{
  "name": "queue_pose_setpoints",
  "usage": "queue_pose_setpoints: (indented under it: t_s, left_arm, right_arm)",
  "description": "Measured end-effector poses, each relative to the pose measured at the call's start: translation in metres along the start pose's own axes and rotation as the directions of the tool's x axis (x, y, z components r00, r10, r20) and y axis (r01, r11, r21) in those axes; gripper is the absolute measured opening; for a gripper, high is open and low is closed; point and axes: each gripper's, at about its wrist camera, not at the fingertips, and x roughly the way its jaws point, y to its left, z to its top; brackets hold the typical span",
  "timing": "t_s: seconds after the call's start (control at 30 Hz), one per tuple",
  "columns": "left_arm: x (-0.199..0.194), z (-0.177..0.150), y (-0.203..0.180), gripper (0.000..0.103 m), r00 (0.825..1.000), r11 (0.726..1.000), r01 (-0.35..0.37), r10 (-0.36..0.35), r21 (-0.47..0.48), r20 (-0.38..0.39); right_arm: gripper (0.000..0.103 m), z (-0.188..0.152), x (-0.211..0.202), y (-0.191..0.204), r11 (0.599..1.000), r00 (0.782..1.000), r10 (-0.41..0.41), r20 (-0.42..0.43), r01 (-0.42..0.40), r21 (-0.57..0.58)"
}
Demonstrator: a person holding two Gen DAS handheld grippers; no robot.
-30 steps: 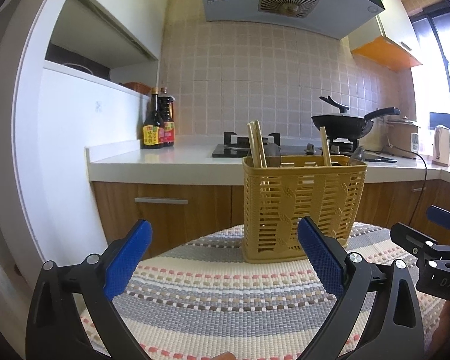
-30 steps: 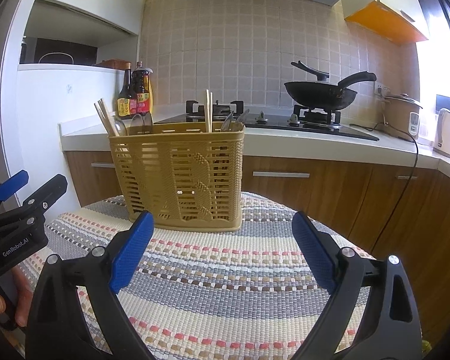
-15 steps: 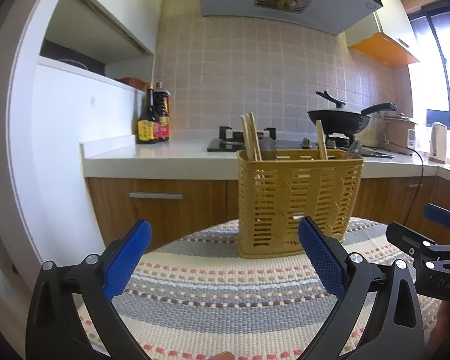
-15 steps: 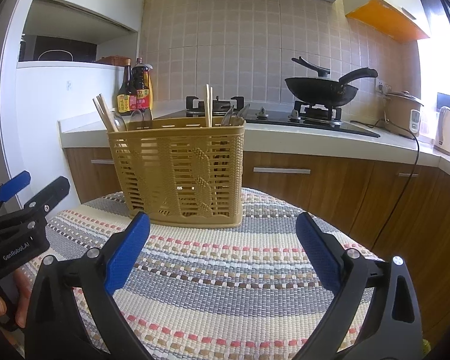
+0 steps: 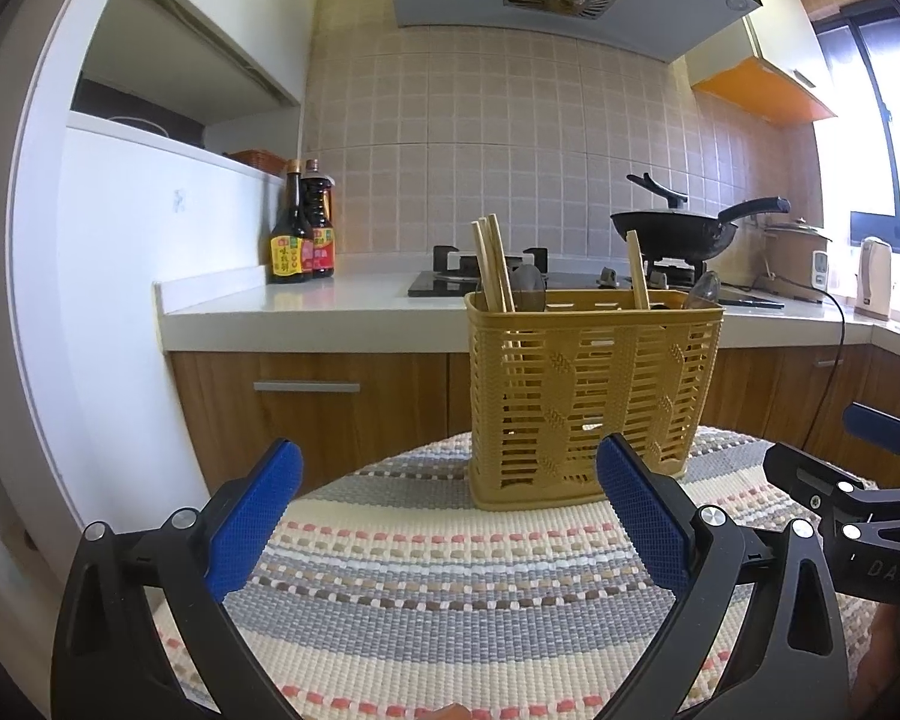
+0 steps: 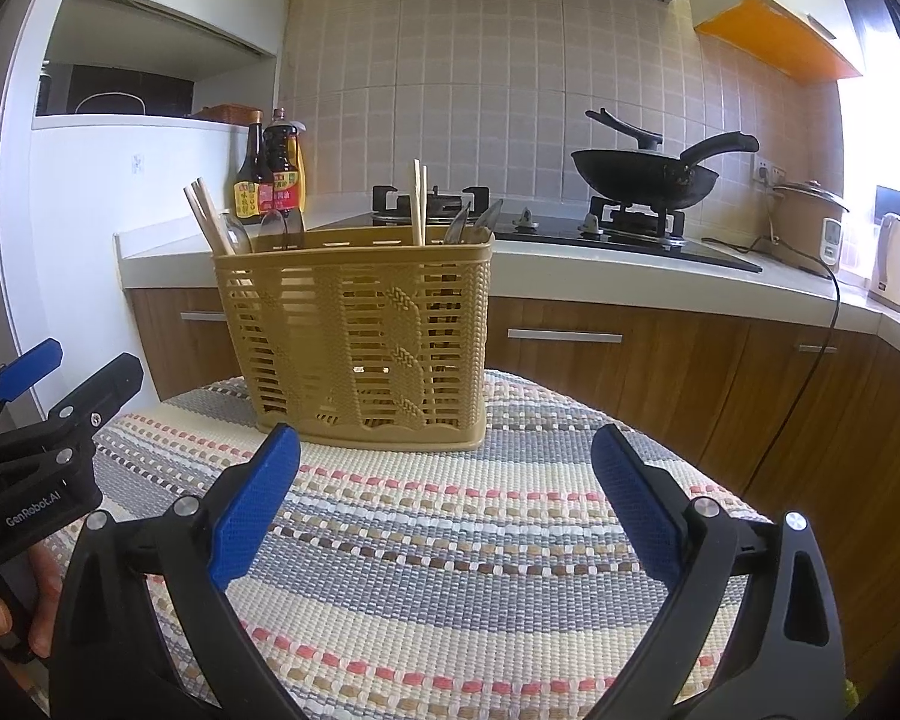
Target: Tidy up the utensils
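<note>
A yellow plastic utensil basket (image 5: 591, 396) stands upright on a striped woven mat (image 5: 450, 588); it also shows in the right wrist view (image 6: 360, 336). Wooden chopsticks (image 5: 493, 264) and spoons (image 5: 528, 288) stick out of it, with chopsticks (image 6: 419, 201) and metal utensils (image 6: 474, 222) in the right view. My left gripper (image 5: 450, 516) is open and empty, short of the basket. My right gripper (image 6: 447, 510) is open and empty, also in front of the basket. Each gripper shows at the edge of the other's view.
Behind the mat runs a kitchen counter (image 5: 306, 306) with sauce bottles (image 5: 300, 228), a gas hob and a black wok (image 6: 645, 177). A rice cooker (image 6: 810, 222) and a kettle (image 6: 894, 258) stand at the right. Wooden cabinets lie below the counter.
Both views have shifted slightly, with the basket sitting a little higher and left in the left view. Both grippers stay open and empty.
</note>
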Motion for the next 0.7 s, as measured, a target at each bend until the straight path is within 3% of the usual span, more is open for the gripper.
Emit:
queue_pose_setpoints:
  t_s: [0.7]
  left_arm:
    - [-0.0008,0.0012,0.0011,0.095,1.0,1.0,-0.003,0.003,-0.002,-0.006]
  right_arm:
    - [0.093,-0.0002,0.0009,0.0005,1.0,1.0,0.001,-0.005,-0.001,-0.004]
